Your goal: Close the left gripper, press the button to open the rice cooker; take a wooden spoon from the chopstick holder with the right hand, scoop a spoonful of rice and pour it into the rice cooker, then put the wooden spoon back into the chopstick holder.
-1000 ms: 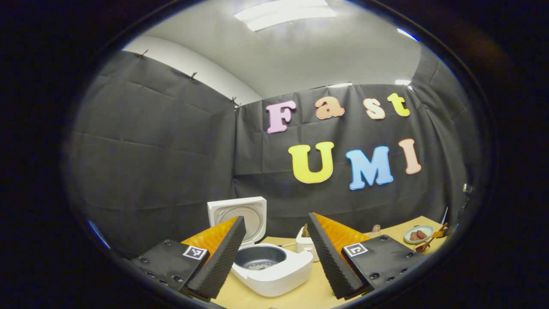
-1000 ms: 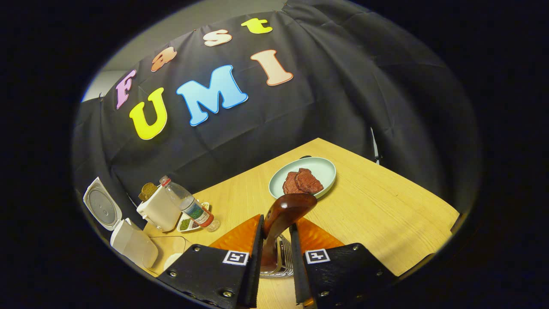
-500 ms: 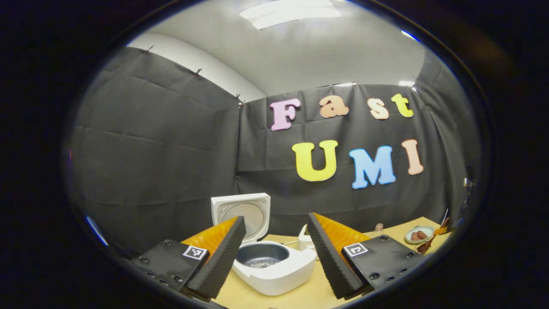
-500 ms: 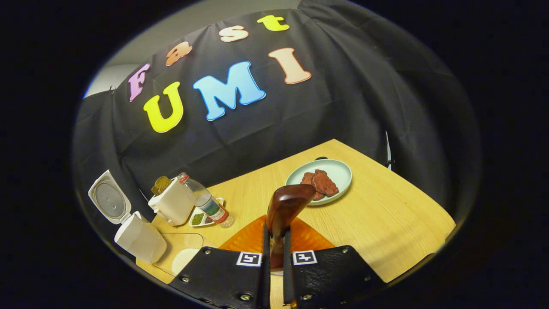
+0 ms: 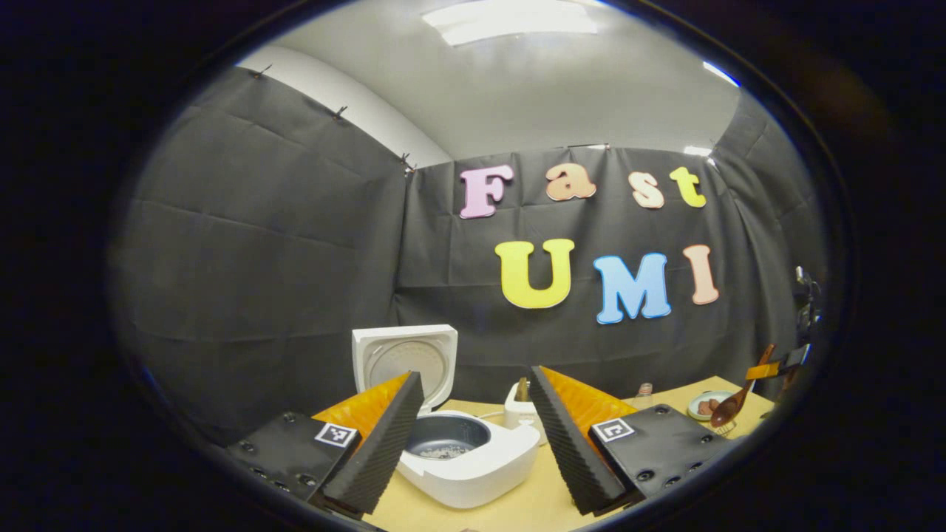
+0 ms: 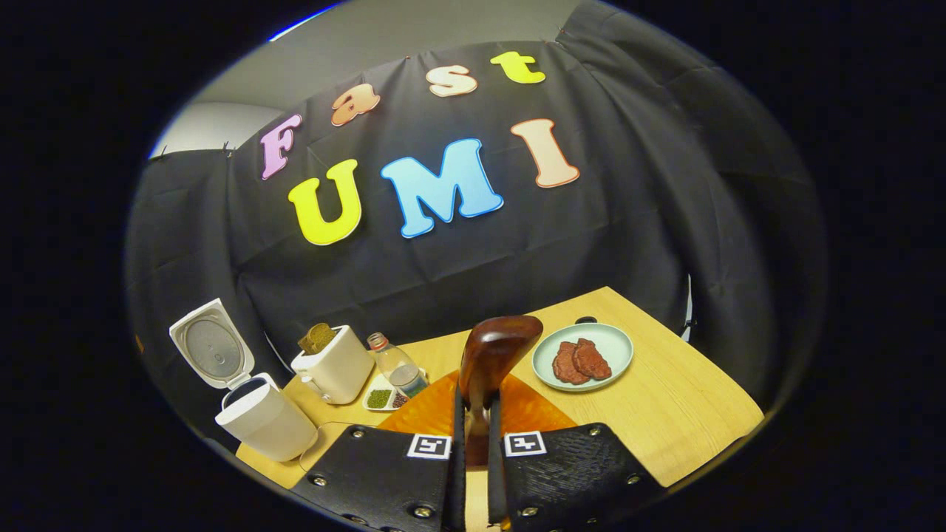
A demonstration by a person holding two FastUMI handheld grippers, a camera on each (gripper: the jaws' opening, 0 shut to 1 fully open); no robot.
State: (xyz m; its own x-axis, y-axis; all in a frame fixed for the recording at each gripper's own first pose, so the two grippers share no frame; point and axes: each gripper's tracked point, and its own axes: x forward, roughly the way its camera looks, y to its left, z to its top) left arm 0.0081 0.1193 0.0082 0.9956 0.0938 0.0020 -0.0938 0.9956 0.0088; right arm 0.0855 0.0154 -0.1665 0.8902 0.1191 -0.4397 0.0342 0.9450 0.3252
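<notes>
My right gripper (image 6: 474,405) is shut on the handle of the dark wooden spoon (image 6: 494,353), whose bowl stands up in front of the camera. In the left gripper view that spoon (image 5: 729,408) hangs bowl-down at the far right, above the table edge. The white rice cooker (image 5: 473,462) stands with its lid (image 5: 405,358) raised, and a little rice lies in its dark inner pot. My left gripper (image 5: 474,375) is open, its fingers either side of the cooker and short of it. In the right gripper view the cooker (image 6: 264,423) sits at the lower left.
A white toaster (image 6: 334,366) stands beside the cooker, with a plastic bottle (image 6: 395,363) and a small dish of green bits (image 6: 380,399) next to it. A pale green plate with brown meat slices (image 6: 584,356) lies to the right on the wooden table (image 6: 680,414).
My right gripper closed on the spoon handle and then rose with it, away from the metal holder seen under it earlier. The left gripper stayed open and barely shifted.
</notes>
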